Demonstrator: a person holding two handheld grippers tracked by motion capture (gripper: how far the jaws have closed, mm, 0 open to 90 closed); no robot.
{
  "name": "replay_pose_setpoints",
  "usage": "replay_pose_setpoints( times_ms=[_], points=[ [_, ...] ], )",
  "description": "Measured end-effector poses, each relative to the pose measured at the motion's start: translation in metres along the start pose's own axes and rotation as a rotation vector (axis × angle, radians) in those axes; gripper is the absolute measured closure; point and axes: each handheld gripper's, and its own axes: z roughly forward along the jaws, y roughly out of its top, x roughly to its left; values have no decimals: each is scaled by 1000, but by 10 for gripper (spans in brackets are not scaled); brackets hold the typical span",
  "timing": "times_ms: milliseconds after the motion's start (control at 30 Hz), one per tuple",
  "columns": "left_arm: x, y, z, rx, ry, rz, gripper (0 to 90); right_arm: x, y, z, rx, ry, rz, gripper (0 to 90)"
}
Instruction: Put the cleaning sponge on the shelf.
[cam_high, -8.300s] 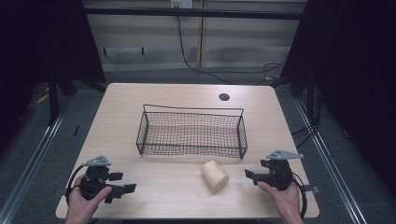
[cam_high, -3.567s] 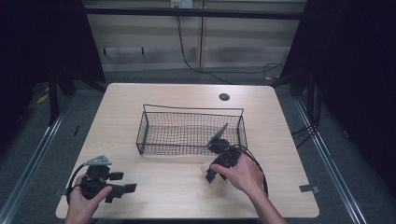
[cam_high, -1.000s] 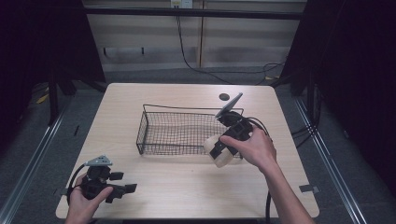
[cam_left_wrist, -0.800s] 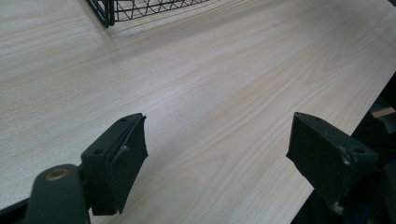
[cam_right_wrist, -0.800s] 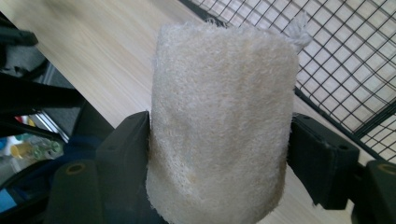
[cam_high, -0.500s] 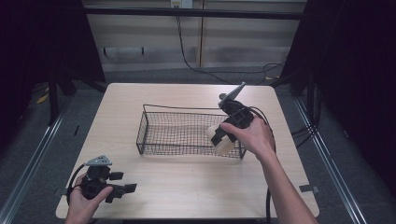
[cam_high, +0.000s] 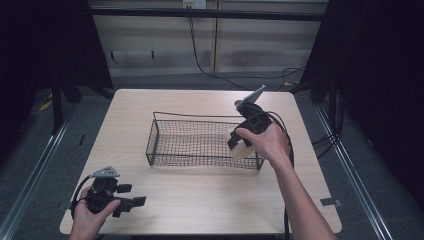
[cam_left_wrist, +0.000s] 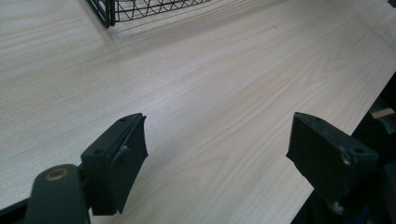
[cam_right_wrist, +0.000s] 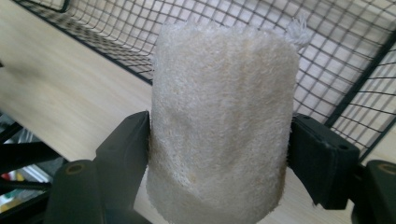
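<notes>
Right tool (cam_high: 240, 145) pinches the pale fuzzy roll (cam_right_wrist: 219, 116), hanging over the wire basket (cam_high: 200, 142) at its right end, so pickup's done, drop w/ release left. Left tool (cam_left_wrist: 224, 154) sits spread, empty, near-left on the table (cam_high: 200, 200).

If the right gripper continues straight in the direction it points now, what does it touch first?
Probably the wire basket: the right gripper, its fingers shut on the fuzzy white roll, points at the basket's right end. The roll leads, so it would likely meet the mesh first; depth is unclear.
</notes>
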Motion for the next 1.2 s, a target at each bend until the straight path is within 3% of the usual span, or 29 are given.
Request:
replay_pose_setpoints(
  times_ms=[300,600,767,1200],
  points=[
    [0,0,0,1,0,0,192,-8,6,7,6,-42,52,253],
    [0,0,0,4,-3,3,192,-16,12,20,-17,-111,142,252],
    [0,0,0,7,0,3,192,-22,12,25,-38,-117,162,252],
    [0,0,0,11,-5,-4,192,-34,12,42,-23,-149,218,251]
  ],
)
